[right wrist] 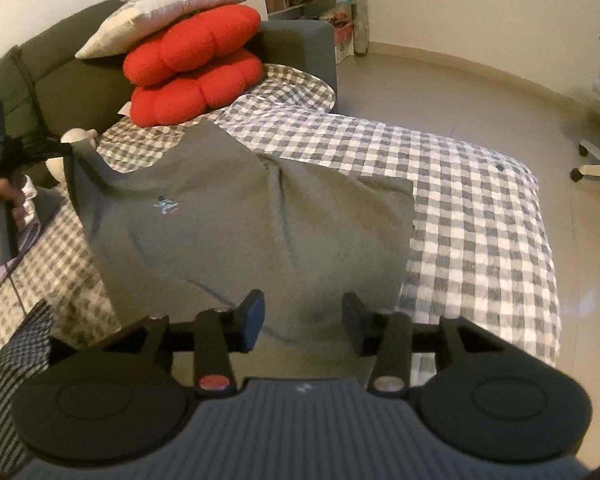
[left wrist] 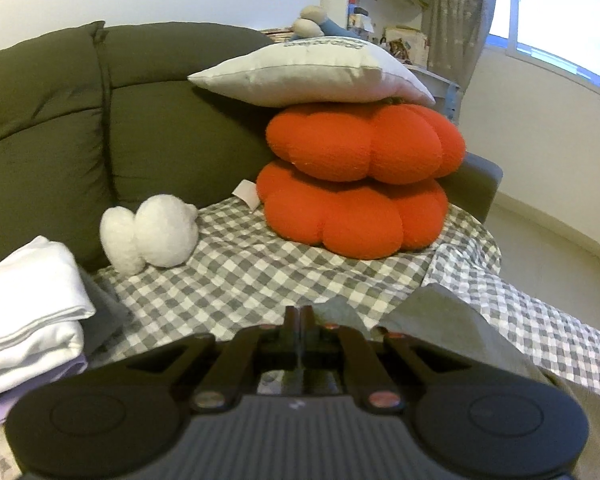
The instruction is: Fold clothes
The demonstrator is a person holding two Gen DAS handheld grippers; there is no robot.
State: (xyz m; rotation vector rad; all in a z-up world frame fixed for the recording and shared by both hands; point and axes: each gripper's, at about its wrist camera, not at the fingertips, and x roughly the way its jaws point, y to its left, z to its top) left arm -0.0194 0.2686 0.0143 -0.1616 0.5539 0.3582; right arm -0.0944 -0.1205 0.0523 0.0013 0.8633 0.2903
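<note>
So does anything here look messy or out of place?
The gray shirt lies rumpled on the checkered cover, one corner lifted by the left gripper, whose jaws are shut on it. The white pillow sits tilted atop two red cushions.

A bed is covered by a checked sheet [right wrist: 460,184], on which a grey shirt [right wrist: 228,224], red cushions [right wrist: 192,92], a white plush toy [left wrist: 152,232] and folded clothes [left wrist: 28,308] are laid.

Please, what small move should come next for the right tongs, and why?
Probably lower the right tongs and close them on the near edge of the grey shirt. They hang open above it and hold nothing, while the left tongs already pinch a far corner and lift it off the checked cover.
</note>
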